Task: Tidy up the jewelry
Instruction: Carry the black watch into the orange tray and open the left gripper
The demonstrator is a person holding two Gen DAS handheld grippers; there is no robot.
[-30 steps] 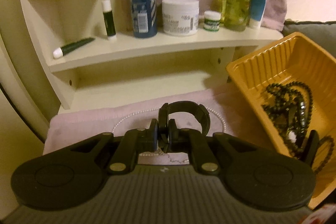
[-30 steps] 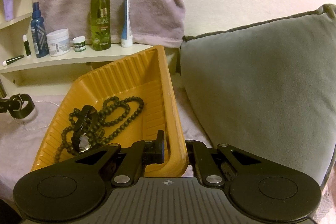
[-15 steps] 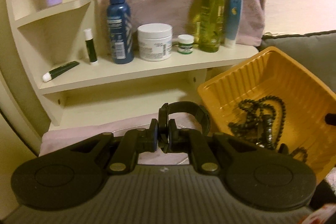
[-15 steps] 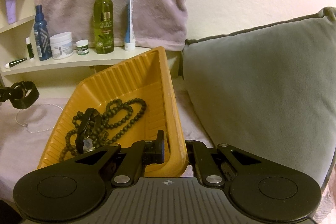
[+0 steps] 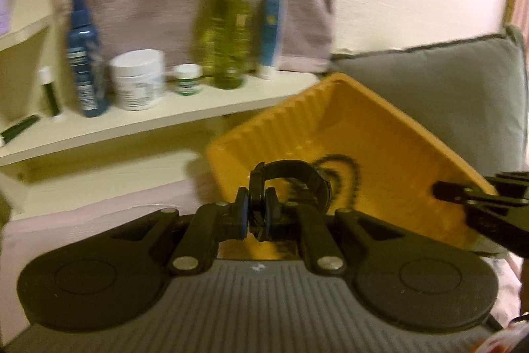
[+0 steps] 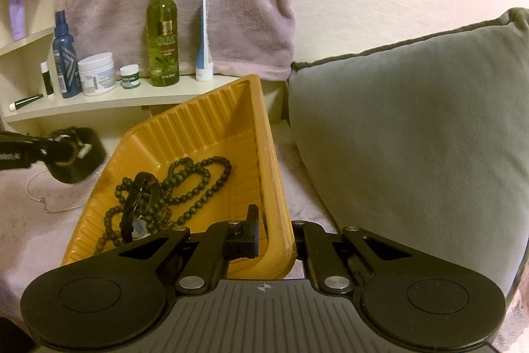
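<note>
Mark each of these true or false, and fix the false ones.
1. The left tool is shut on a black bracelet. True.
2. The right tool grips the yellow tray's wall. True.
3. The tray is empty. False: dark bead necklaces lie in it.
4. The thin pale chain lies inside the tray. False: it lies on the pink cloth beside it.
5. The green spray bottle lies on its side. False: it stands upright.
</note>
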